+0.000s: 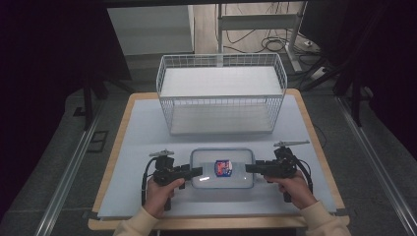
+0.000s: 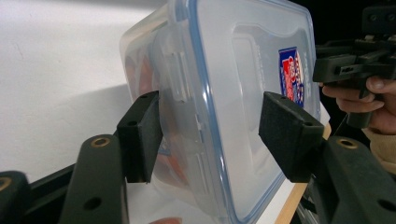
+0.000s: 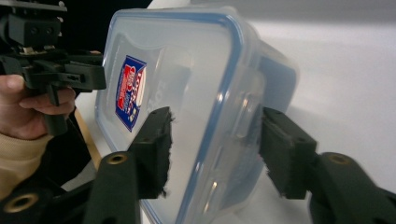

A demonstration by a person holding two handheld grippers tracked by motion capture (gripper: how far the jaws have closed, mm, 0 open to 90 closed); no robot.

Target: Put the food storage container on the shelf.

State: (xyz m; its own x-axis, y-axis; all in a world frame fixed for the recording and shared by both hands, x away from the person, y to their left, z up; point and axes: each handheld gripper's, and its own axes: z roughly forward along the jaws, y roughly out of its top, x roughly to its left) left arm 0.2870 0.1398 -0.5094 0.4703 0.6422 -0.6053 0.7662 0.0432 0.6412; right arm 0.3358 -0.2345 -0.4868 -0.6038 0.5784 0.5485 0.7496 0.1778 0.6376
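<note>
A clear plastic container (image 1: pixel 222 169) with a blue-rimmed lid and a red-and-blue label lies flat on the white sheet near the front of the table. My left gripper (image 1: pixel 196 171) comes in level at its left end. In the left gripper view its jaws (image 2: pixel 210 135) straddle that end of the container (image 2: pixel 224 70), one pad against the side latch and the other on the lid. My right gripper (image 1: pixel 250 168) reaches the right end, and its jaws (image 3: pixel 215 140) stand on either side of the container (image 3: pixel 187 60) with a little slack.
A white wire basket (image 1: pixel 221 110) stands behind the container at the back of the table. The white sheet (image 1: pixel 147 128) covers a wooden board whose front edge lies just before the person's hands. Dark floor and rails surround the table.
</note>
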